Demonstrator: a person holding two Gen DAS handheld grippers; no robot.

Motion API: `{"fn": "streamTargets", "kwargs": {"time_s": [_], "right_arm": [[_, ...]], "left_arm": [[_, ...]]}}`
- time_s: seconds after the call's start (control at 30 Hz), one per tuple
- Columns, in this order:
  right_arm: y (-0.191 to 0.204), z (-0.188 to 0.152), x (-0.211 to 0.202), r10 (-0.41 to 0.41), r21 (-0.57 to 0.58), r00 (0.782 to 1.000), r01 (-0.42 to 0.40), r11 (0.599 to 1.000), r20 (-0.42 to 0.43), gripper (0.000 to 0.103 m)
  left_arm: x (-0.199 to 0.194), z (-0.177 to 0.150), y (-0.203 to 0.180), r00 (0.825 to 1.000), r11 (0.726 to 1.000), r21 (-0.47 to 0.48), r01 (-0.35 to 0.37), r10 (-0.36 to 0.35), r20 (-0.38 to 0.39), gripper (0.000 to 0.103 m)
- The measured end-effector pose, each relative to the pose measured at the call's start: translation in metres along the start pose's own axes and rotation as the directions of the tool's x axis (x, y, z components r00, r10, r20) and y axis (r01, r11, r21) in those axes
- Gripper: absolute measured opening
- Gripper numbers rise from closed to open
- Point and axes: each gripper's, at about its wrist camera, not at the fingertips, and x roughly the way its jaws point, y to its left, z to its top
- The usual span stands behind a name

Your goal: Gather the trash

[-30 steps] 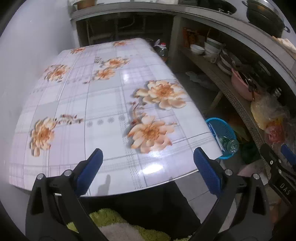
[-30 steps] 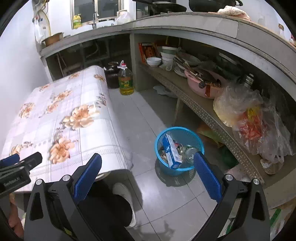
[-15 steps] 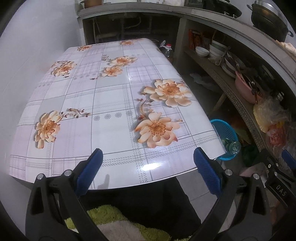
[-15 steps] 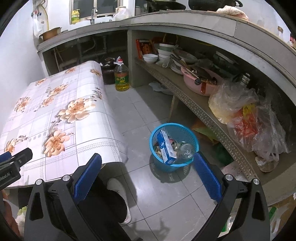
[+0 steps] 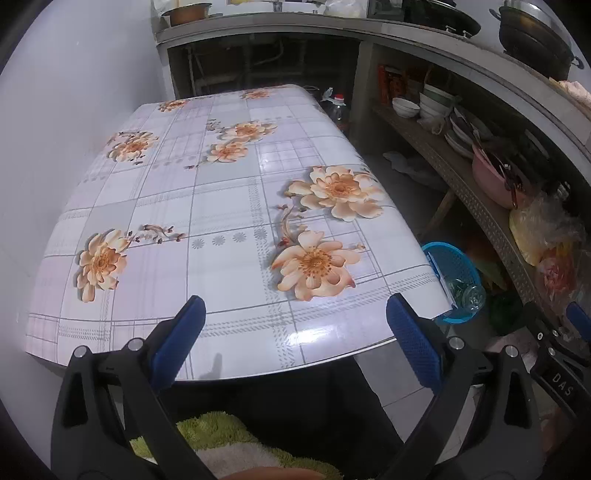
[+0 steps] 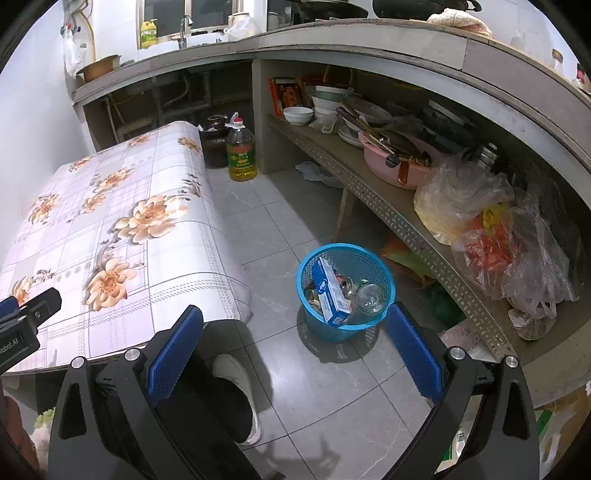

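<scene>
You stand in a kitchen with a grey tiled floor (image 6: pixel 280 229) and plain white walls (image 5: pixel 74 110). A table (image 5: pixel 221 192) under a glossy floral cloth sits against the wall. A concrete counter (image 6: pixel 332 40) runs along the far and right sides, with a crowded lower shelf (image 6: pixel 369 184) beneath. A window (image 6: pixel 207 14) sits above the tap.

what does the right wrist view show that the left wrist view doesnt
Only the right wrist view shows inside the blue basket: a blue and white carton and a glass jar. It also shows the full oil bottle, a dark jar beside it, the tap and a white shoe.

Only the left wrist view shows the whole flowered table top and a green rug.

Both show the basket, the table, the pink basin, and an open, empty gripper: right, left.
</scene>
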Motion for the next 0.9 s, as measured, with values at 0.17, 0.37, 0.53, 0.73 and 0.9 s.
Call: {"fn": "streamTargets", "kwargs": {"time_s": [0.17,0.37,0.53,0.73,0.9], "right_arm": [[-0.0016,-0.0005,-0.0003,0.000,0.001,1.000,0.000,1.000,-0.001,0.096],[-0.0022,-0.0007,0.0005,0.000,0.006,1.000,0.000,1.000,-0.006,0.096],[-0.0029,-0.0006,0.0008,0.001,0.006,1.000,-0.001,1.000,-0.007,0.096],[-0.0024,-0.0005,0.0009,0.001,0.006,1.000,-0.001,1.000,-0.007,0.096],[-0.0027,-0.0001,0.0009,0.001,0.006,1.000,-0.001,1.000,-0.006,0.096]], "left_arm": [[0.0009,-0.0003,-0.0009,1.000,1.000,0.004,-0.003,0.003,-0.002,0.094],[0.0015,-0.0007,-0.0021,1.000,1.000,0.004,-0.002,0.002,-0.006,0.094],[0.0009,-0.0006,-0.0025,1.000,1.000,0.003,-0.004,0.004,-0.001,0.094],[0.0021,-0.0003,-0.0011,1.000,1.000,0.006,-0.007,0.007,0.002,0.094],[0.0021,-0.0002,-0.0017,1.000,1.000,0.006,-0.007,0.007,0.003,0.094]]}}
